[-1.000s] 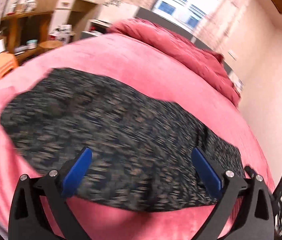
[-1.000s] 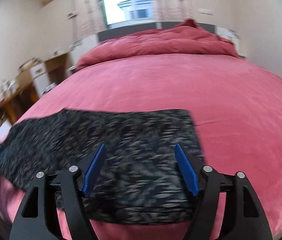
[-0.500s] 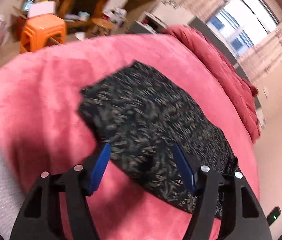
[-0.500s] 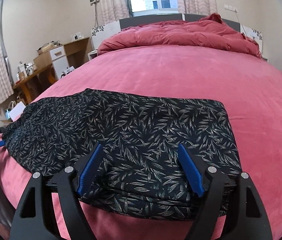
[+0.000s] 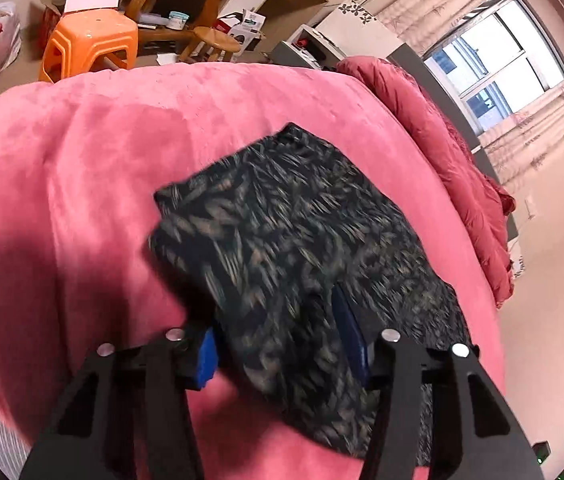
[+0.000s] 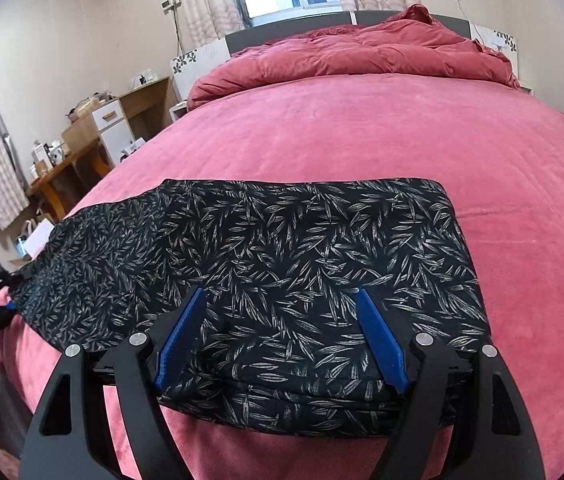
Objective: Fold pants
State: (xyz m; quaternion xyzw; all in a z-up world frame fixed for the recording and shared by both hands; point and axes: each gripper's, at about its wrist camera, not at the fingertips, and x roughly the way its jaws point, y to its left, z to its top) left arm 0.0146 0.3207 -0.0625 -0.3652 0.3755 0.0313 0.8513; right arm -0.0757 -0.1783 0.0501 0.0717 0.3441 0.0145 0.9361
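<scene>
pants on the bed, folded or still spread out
Partly folded: the pants lie as one long strip with doubled layers at the near edge, and the left end lifts between the left tool's fingers.

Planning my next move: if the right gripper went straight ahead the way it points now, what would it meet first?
The right gripper is open, with the pants lying between and ahead of its fingers. Going straight on, it would likely meet the pants first, then the pink bed cover. Its height above the cloth is unclear.
</scene>
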